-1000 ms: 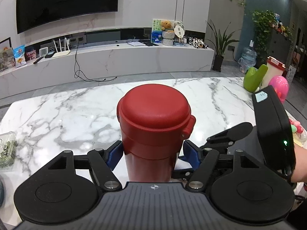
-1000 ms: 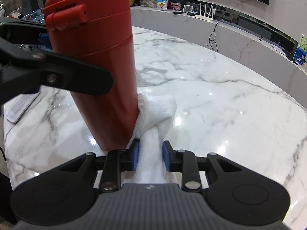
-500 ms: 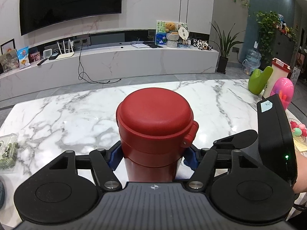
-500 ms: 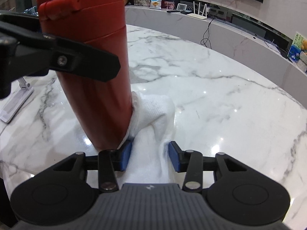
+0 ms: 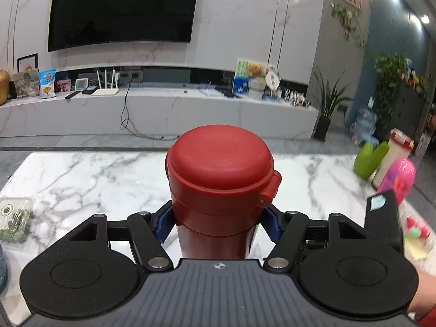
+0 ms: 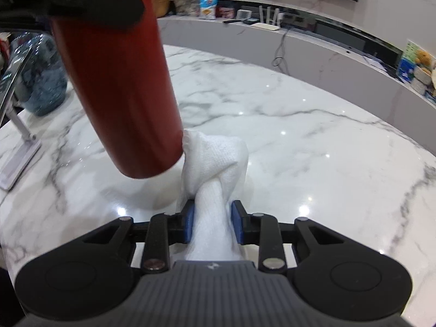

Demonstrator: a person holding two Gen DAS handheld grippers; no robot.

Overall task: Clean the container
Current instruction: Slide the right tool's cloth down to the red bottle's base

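A red flask (image 5: 220,169) with a closed hinged lid sits between the blue pads of my left gripper (image 5: 218,222), which is shut on its body just under the lid. In the right wrist view the flask (image 6: 117,87) hangs tilted above the marble table (image 6: 299,136), its base clear of the surface. A bunched white cloth (image 6: 215,158) touches the flask's lower right edge. My right gripper (image 6: 212,218) grips the cloth's twisted tail, its jaws closing on it. The left gripper's black finger (image 6: 81,2) crosses the flask near the top of that view.
A clear box of greens (image 5: 13,218) lies at the table's left edge. Green (image 5: 370,158) and pink (image 5: 400,174) items stand at the far right. A blue bag (image 6: 41,81) and a white phone stand (image 6: 16,141) sit left of the flask.
The left gripper has raised the flask off the table and tilted it. The right jaws widened on the cloth half a second ago and have narrowed again.
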